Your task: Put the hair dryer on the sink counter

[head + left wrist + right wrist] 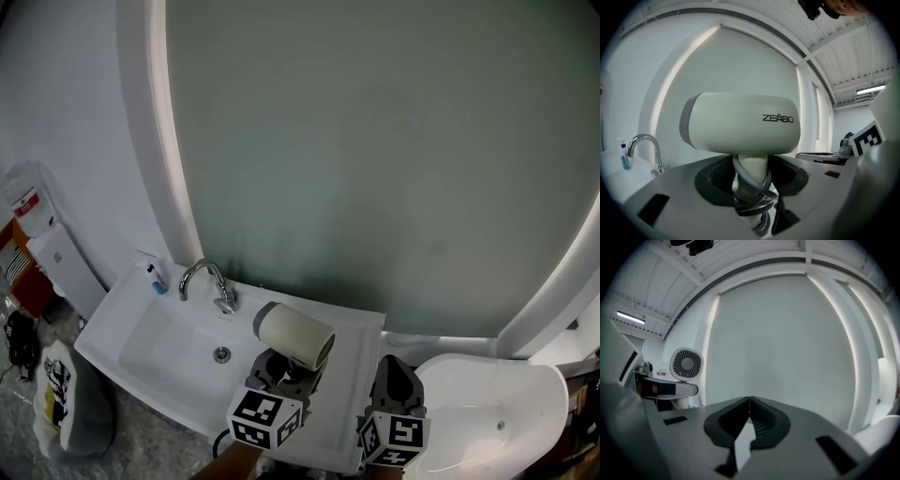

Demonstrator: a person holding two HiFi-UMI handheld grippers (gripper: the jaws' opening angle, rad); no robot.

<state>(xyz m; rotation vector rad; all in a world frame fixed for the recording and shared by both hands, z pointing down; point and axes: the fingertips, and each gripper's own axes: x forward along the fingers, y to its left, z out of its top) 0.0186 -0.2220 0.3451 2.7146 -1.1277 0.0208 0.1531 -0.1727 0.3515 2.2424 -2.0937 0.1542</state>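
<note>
The cream hair dryer (296, 337) stands upright over the right part of the white sink counter (356, 328), its barrel level and its cord wound round the handle. My left gripper (281, 370) is shut on that handle. In the left gripper view the barrel (740, 123) fills the middle, and the wrapped handle (752, 180) sits between the jaws. My right gripper (394, 380) hovers just right of the counter's edge, its tips together with nothing in them (749, 401). The dryer's rear grille (686, 363) shows at the left of the right gripper view.
A chrome faucet (208, 281) stands behind the basin (173, 342), whose drain (221, 353) is at its centre. A small blue bottle (155, 278) is at the counter's back left corner. A large oval mirror (375, 159) fills the wall. A white toilet (492, 408) is at right.
</note>
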